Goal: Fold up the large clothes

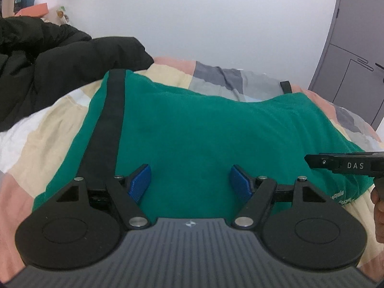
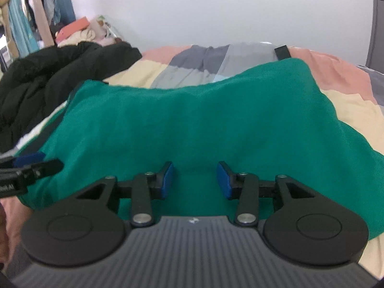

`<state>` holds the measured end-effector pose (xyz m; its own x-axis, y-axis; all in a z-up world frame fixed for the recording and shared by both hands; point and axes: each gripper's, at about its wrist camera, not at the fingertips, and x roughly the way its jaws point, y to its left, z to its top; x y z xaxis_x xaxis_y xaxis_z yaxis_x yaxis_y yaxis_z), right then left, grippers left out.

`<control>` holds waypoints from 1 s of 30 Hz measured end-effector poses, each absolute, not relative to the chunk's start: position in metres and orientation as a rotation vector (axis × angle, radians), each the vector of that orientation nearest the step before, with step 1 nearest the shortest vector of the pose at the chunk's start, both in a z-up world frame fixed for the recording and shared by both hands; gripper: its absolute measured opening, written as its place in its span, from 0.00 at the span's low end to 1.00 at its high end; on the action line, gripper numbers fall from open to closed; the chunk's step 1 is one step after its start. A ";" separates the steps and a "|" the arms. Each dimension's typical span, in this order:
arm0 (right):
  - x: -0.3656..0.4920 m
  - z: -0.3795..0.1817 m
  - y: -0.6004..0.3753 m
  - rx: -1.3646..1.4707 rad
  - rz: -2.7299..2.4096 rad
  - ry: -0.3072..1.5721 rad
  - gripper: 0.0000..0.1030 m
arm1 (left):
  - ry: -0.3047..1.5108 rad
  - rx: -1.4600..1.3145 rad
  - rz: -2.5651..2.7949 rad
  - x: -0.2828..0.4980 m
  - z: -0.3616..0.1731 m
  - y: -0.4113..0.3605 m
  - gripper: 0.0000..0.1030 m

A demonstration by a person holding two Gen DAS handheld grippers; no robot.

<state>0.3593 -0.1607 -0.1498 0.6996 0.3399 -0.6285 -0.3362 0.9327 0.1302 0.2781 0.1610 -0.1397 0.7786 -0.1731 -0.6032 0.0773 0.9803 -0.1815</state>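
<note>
Green garment [image 1: 204, 129] beneath both downward-tilted grippers, left gripper [image 1: 190, 180] and right gripper [image 2: 195, 180], jaws spread and empty; only the left view shows a black strap [image 1: 112, 110].

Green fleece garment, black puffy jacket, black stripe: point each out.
Green fleece garment [image 2: 192, 120]: right wrist view, its flat middle.
Black puffy jacket [image 1: 60, 55]: left wrist view, its bunched bulk.
Black stripe [image 1: 110, 120]: left wrist view, midway along.
</note>
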 end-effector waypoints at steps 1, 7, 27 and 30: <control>0.360 -0.152 -0.163 0.023 0.377 0.706 0.43 | 0.672 -0.148 -0.135 0.279 -0.141 0.161 0.75; 0.356 -0.154 -0.169 0.090 0.369 0.707 0.43 | 0.663 -0.184 -0.137 0.274 -0.136 0.169 0.75; 0.303 -0.154 -0.246 0.630 0.302 0.812 0.56 | 0.744 -0.386 -0.046 0.210 -0.119 0.168 0.79; 0.308 -0.164 -0.251 0.701 0.289 0.844 0.56 | 0.786 -0.464 -0.036 0.210 -0.128 0.175 0.80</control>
